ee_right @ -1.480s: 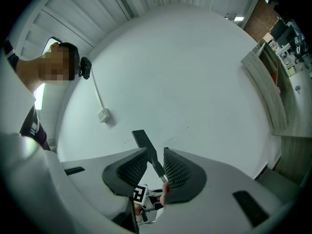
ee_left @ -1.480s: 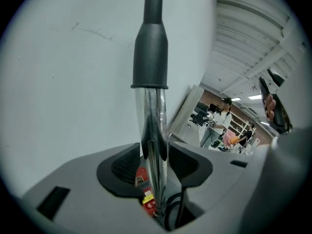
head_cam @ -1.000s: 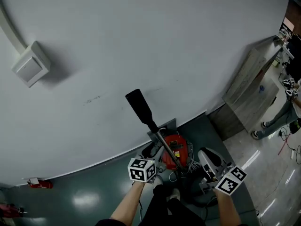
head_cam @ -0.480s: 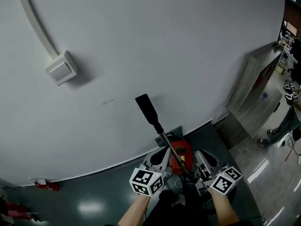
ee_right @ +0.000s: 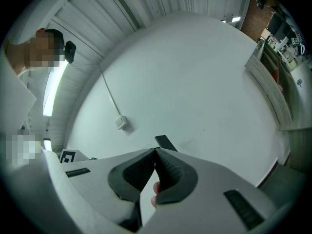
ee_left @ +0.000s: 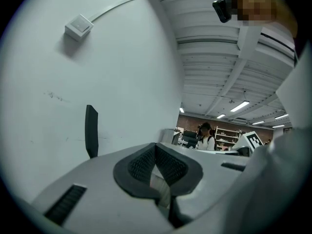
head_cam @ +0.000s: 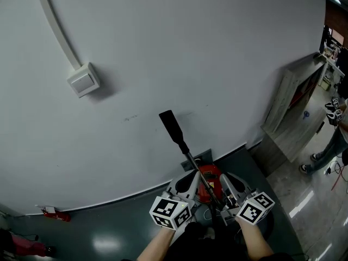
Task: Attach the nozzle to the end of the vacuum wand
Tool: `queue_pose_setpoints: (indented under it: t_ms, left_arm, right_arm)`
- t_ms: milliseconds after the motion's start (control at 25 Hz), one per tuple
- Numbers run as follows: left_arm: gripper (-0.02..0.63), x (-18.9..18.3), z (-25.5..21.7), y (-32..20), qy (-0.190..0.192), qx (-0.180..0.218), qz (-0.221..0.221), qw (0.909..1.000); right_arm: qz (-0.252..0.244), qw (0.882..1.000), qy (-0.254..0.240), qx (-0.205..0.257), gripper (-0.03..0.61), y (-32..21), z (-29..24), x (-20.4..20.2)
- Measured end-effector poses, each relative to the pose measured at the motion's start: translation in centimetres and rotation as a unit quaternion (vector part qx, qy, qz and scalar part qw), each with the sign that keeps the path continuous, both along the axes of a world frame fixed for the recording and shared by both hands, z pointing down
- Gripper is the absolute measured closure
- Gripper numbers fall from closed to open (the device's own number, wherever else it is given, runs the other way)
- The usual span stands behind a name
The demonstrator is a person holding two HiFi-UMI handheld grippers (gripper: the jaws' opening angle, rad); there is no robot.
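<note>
The vacuum wand leans up against the white wall, with a flat black nozzle at its top end and the red vacuum body at its foot. My left gripper is just left of the wand's lower end and my right gripper just right of it. In the left gripper view the left gripper is shut, its pads meeting with nothing between them, and the nozzle stands off to the left. The right gripper is likewise shut and empty, with the nozzle just above its tips.
A white box with a conduit is fixed on the wall at upper left. At the right stand a wooden cabinet and a person. On the dark floor at lower left lies a small red object.
Both grippers have drawn in close on either side of the wand's lower end. The left one has risen and the right one has shifted left. The head view has tilted, moving the wall box rightward.
</note>
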State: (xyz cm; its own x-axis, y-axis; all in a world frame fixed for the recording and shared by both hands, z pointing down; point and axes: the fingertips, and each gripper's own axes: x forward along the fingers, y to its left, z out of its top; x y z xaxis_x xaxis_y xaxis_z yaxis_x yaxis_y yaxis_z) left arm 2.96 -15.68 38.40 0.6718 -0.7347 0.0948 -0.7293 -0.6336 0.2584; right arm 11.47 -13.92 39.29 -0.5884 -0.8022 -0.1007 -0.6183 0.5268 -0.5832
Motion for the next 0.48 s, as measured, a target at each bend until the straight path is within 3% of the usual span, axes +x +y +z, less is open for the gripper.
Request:
queue_pose_setpoints:
  t_ms: [480]
  left_arm:
    - [0.609,-1.5,-0.2,0.5,0.01,-0.003,-0.019,0.9998]
  right_arm:
    - [-0.015,1.0,0.001,0.004,0.561,0.3,-0.1,-1.2]
